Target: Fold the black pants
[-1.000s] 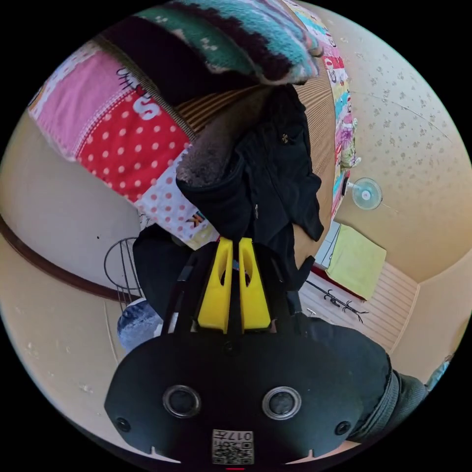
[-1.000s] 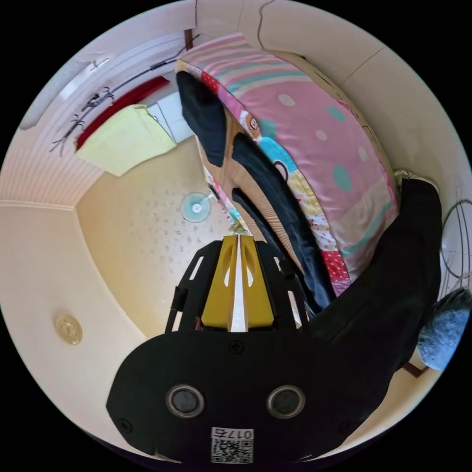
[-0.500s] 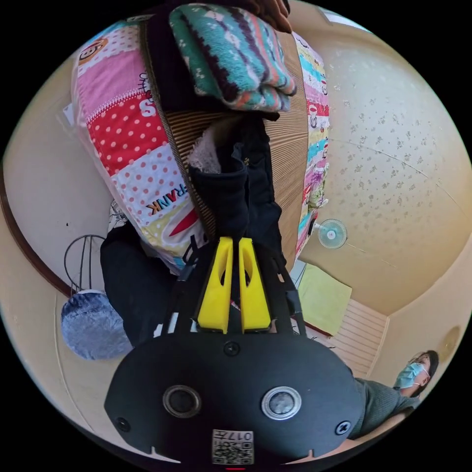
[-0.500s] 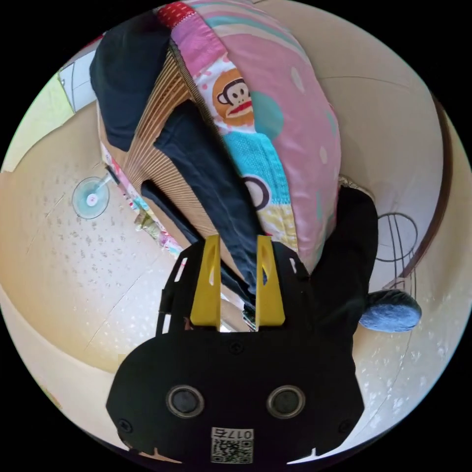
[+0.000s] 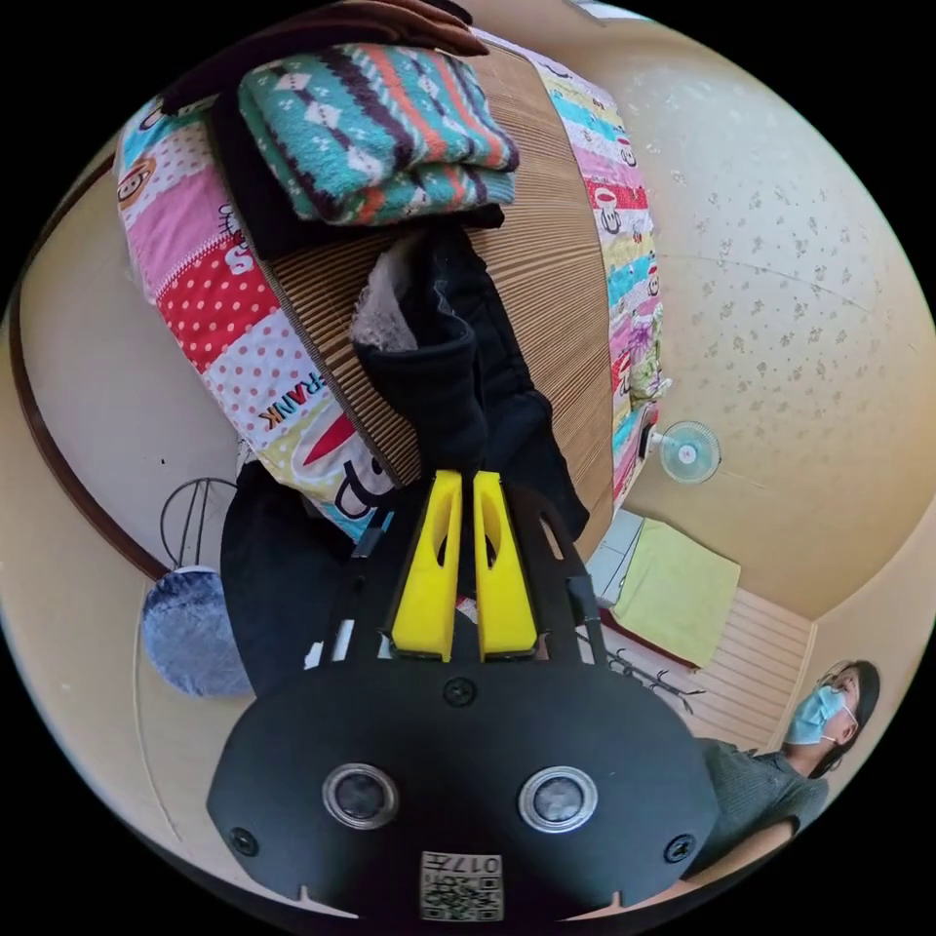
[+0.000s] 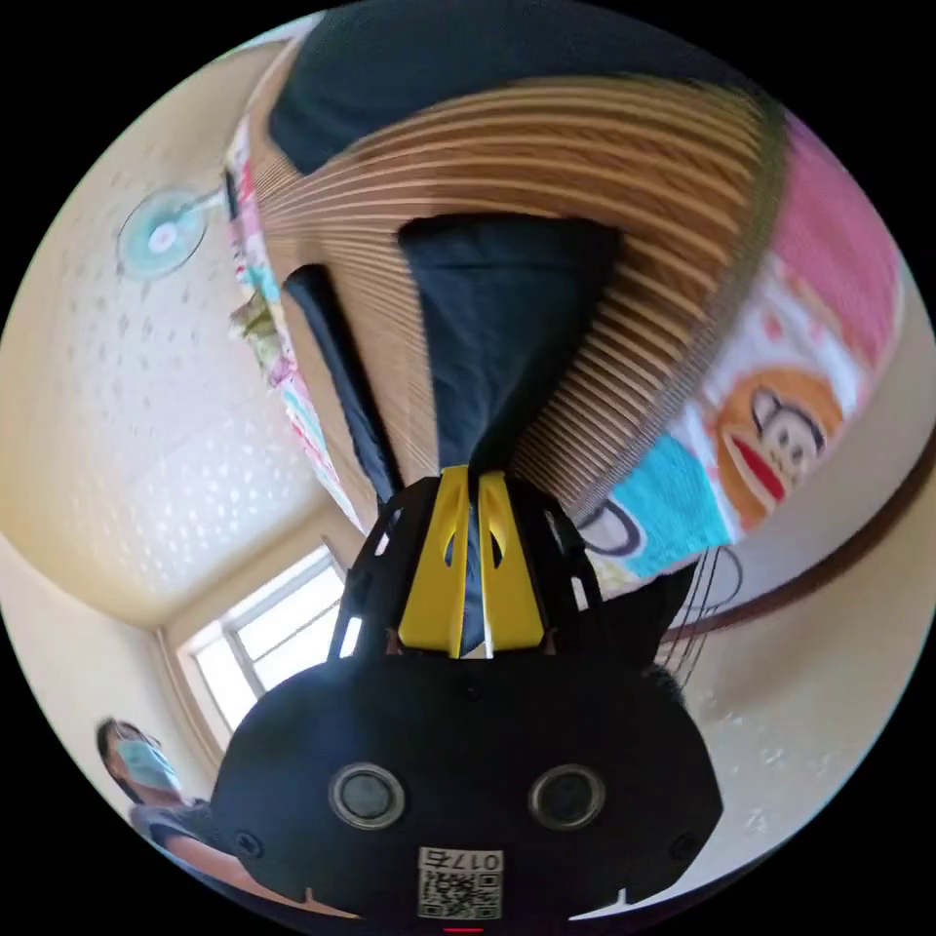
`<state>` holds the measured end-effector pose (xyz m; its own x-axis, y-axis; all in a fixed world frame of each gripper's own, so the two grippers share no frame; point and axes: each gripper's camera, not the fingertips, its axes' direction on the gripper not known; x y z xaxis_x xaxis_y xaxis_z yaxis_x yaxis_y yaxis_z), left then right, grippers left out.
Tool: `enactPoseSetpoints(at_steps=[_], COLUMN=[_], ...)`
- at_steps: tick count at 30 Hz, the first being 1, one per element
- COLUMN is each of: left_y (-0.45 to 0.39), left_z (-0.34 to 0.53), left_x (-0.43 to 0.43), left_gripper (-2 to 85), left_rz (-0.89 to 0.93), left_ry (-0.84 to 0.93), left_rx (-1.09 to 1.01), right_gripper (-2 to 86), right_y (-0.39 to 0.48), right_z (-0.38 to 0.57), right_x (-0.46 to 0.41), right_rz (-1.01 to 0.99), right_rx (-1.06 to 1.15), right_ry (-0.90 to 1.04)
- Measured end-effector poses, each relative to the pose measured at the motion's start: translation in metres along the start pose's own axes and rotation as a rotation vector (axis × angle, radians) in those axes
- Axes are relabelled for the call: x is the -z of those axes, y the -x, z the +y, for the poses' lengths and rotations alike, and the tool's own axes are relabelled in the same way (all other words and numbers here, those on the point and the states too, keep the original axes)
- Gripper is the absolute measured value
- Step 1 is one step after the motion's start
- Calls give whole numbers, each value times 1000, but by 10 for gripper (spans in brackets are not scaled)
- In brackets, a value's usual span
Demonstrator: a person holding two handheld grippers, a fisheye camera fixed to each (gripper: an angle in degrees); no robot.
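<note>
While both pairs of yellow jaws stand narrow, each pinches black cloth: the left gripper (image 5: 458, 478) clamps a thick bunched edge of the black pants (image 5: 468, 361), the right gripper (image 6: 470, 478) a flatter strip of them (image 6: 502, 322). Outward from the jaws, the pants lie stretched over a striped bamboo mat (image 5: 556, 283) on a bed with a patchwork quilt (image 5: 244, 292). A folded patterned blanket (image 5: 375, 127) sits just beyond the pants in the left gripper view, and another dark garment (image 6: 468, 68) lies further up the mat in the right gripper view. To do this step well, I judge that both grips should rise together, keeping the cloth taut and even between them, so the fold lands flat and clear of the blanket.
</note>
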<state>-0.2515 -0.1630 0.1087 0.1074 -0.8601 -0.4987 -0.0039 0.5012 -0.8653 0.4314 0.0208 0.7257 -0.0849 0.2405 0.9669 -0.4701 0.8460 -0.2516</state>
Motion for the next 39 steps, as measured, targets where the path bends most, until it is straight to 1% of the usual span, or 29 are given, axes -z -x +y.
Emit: enactPoseSetpoints(at_steps=[2,3,5,7,10,12,13,14,15,16,17,18,19,20,21,22,23,24,25,26,28,30,31,33,35,36,38,39], left_y=[-30,-38,-71,-95,-124,-126,-124,-125,-128,-139,-153,-161,-173,-181,-183,-186,-184,-182,-177,-174,-168,-149,-137,-117,-88,-81,-56,-49], left_z=[-22,-28,-64,-101,-170,-202,-215,-222,-223,-224,-225,-226,-227,-223,-220,-210,-200,-195,-187,-180,-172,-167,-164,-159,-149,-146,-123,-117], left_x=[0,0,-3,-13,-44,-63,-77,-95,-105,-131,-164,-185,-231,-277,-296,-332,-354,-362,-373,-378,-376,-377,-370,-354,-332,-325,-299,-294], left_gripper=[-4,-4,-3,0,21,58,84,107,109,111,110,109,103,99,98,97,96,93,86,78,55,20,5,2,14,20,70,74], left_rz=[-46,-49,-51,-43,-47,-49,-33,-55,-89,-182,-270,-308,-363,-394,-403,-428,-524,-569,-635,-678,-725,-762,-743,-703,-626,-600,-460,-438], left_ry=[38,39,18,7,-28,-115,-167,-192,-200,-195,-141,-89,37,160,209,294,304,303,307,308,316,413,439,462,495,495,487,495], left_rx=[-60,-69,-108,-140,-173,-121,-80,-55,-52,-79,-152,-201,-292,-365,-396,-454,-456,-461,-468,-494,-522,-509,-497,-457,-383,-373,-377,-372], right_gripper=[13,12,11,13,23,35,46,59,61,66,61,58,40,28,24,18,14,13,10,8,7,6,6,7,10,11,19,22], right_y=[61,78,144,192,261,291,308,322,327,337,345,348,351,346,339,319,297,288,278,268,247,222,202,172,137,131,109,101], right_z=[-14,-19,-48,-77,-128,-155,-165,-169,-170,-173,-173,-171,-166,-158,-153,-140,-123,-113,-93,-77,-58,-44,-34,-19,-1,4,26,30], right_x=[9,9,0,-17,-62,-89,-100,-111,-118,-137,-160,-172,-200,-229,-244,-270,-290,-294,-291,-285,-275,-261,-250,-232,-200,-190,-133,-118], right_rz=[64,84,172,220,202,177,180,205,224,271,322,347,414,530,614,796,933,963,979,990,1000,990,975,940,825,788,587,535], right_rx=[169,203,291,318,315,286,292,307,314,337,397,441,536,601,623,652,699,733,791,803,771,701,640,546,420,399,325,291], right_ry=[9,15,46,70,81,64,22,-4,-1,38,103,143,243,343,388,463,508,511,459,419,433,477,508,553,597,587,409,357])
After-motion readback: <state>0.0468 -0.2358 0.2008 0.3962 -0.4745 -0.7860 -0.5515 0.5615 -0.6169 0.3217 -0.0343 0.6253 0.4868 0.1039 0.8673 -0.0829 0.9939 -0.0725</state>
